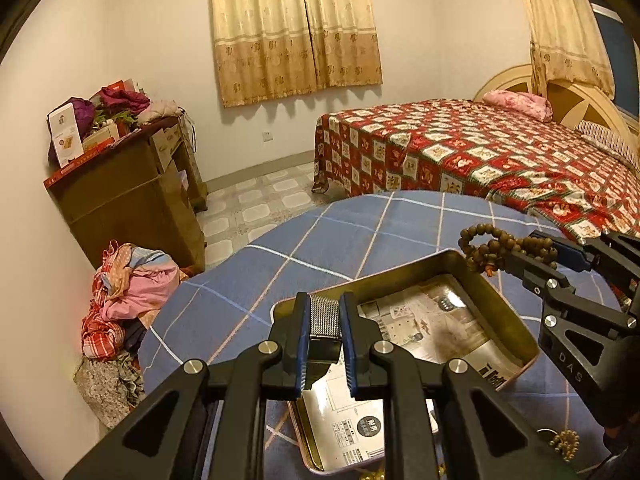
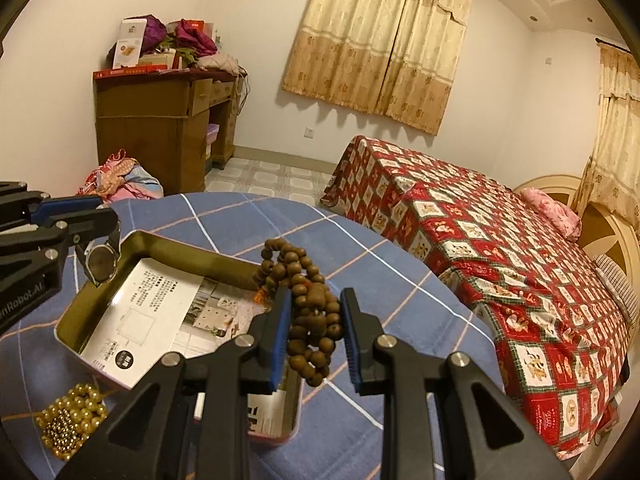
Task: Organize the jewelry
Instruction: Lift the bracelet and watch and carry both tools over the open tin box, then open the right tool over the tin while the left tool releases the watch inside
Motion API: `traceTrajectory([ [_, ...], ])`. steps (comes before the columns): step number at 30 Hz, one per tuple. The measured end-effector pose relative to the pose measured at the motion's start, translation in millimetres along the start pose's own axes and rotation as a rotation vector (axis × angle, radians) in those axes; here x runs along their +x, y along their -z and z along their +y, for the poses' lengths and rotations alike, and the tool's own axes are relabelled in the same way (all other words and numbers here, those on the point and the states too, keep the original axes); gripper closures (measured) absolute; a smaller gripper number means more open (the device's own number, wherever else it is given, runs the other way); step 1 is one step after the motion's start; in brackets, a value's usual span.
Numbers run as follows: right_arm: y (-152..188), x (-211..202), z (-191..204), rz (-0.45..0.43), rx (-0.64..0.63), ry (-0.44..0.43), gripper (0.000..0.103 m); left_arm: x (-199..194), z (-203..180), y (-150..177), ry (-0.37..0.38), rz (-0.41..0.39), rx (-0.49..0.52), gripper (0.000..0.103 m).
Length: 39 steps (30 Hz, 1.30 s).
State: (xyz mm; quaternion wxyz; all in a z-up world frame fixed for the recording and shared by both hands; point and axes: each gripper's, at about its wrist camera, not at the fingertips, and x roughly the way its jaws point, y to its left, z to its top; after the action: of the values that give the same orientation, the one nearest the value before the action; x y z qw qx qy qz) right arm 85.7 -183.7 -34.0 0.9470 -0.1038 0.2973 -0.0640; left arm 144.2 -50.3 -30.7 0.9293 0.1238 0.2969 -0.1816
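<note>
A bedroom with cream walls, beige patterned curtains (image 2: 384,48) and a tiled floor holds a table covered by a blue cloth with white and pink grid lines (image 1: 328,240).

The left gripper (image 1: 325,320) is clamped on a wristwatch with a silver mesh band (image 1: 325,316); in the right wrist view the watch's round face hangs just over the far left corner of the tin. The right gripper (image 2: 316,320) is clamped on a bunched string of brown wooden beads (image 2: 308,300), with loops rising above the pads and more beads dangling below them. In the left wrist view that string is held at the tin's far right corner, above its rim.

Below both grippers, a shallow rectangular gold-coloured metal tin (image 2: 168,240) sits open on the cloth, lined with printed paper sheets (image 2: 148,312). Just beside the tin's near left corner, close to the table's near edge, lies a heap of gold-coloured bead jewelry (image 2: 70,420).

Past the table's far edge, a bed with a red patchwork-print cover (image 2: 500,248) runs along the right side, with a pink pillow (image 2: 556,208) by its cream headboard. A brown wooden desk (image 2: 160,120) against the far wall is piled with boxes and clothes, and a mound of pink and checked laundry (image 1: 124,300) lies on the floor at its foot.
</note>
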Motion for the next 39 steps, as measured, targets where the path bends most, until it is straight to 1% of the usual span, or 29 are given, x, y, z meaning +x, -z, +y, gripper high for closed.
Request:
traceTrajectory([
  [13, 1, 15, 8, 0.038, -0.004, -0.01, 0.076, 23, -8, 14, 0.007, 0.054, 0.03, 0.088],
  [20, 4, 24, 12, 0.071, -0.023, -0.021, 0.076, 32, -16, 22, 0.014, 0.076, 0.069, 0.088],
  [23, 6, 27, 13, 0.088, -0.025, -0.033, 0.075, 33, -17, 25, 0.01, 0.083, 0.094, 0.088],
  [25, 7, 27, 12, 0.083, -0.025, -0.031, 0.074, 34, -19, 25, -0.014, 0.09, 0.12, 0.087],
  [26, 8, 27, 11, 0.088, -0.023, -0.037, 0.071, 34, -18, 25, -0.023, 0.09, 0.124, 0.082],
  [27, 8, 27, 11, 0.09, -0.02, -0.04, 0.069, 33, -17, 25, -0.027, 0.09, 0.126, 0.067],
  [28, 9, 26, 10, 0.089, -0.016, -0.04, 0.066, 30, -14, 25, -0.041, 0.082, 0.12, 0.056],
  [29, 9, 25, 9, 0.086, -0.014, -0.037, 0.059, 27, -10, 25, -0.056, 0.064, 0.114, 0.035],
  [30, 10, 24, 8, 0.084, -0.013, -0.034, 0.05, 23, -6, 24, -0.068, 0.044, 0.108, 0.025],
  [31, 10, 23, 7, 0.081, -0.01, -0.03, 0.048, 18, -1, 24, -0.071, 0.023, 0.098, 0.025],
  [33, 13, 19, 2, 0.074, -0.002, -0.026, 0.047, 13, 7, 23, -0.063, 0.023, 0.084, 0.025],
  [35, 14, 19, -1, 0.077, 0.006, -0.02, 0.046, 10, 15, 22, -0.082, 0.016, 0.077, 0.025],
  [37, 15, 18, -4, 0.077, 0.014, -0.015, 0.042, 10, 22, 22, -0.083, 0.02, 0.064, 0.025],
  [39, 16, 18, -5, 0.072, 0.018, -0.006, 0.038, 9, 28, 23, -0.105, 0.018, 0.052, 0.025],
])
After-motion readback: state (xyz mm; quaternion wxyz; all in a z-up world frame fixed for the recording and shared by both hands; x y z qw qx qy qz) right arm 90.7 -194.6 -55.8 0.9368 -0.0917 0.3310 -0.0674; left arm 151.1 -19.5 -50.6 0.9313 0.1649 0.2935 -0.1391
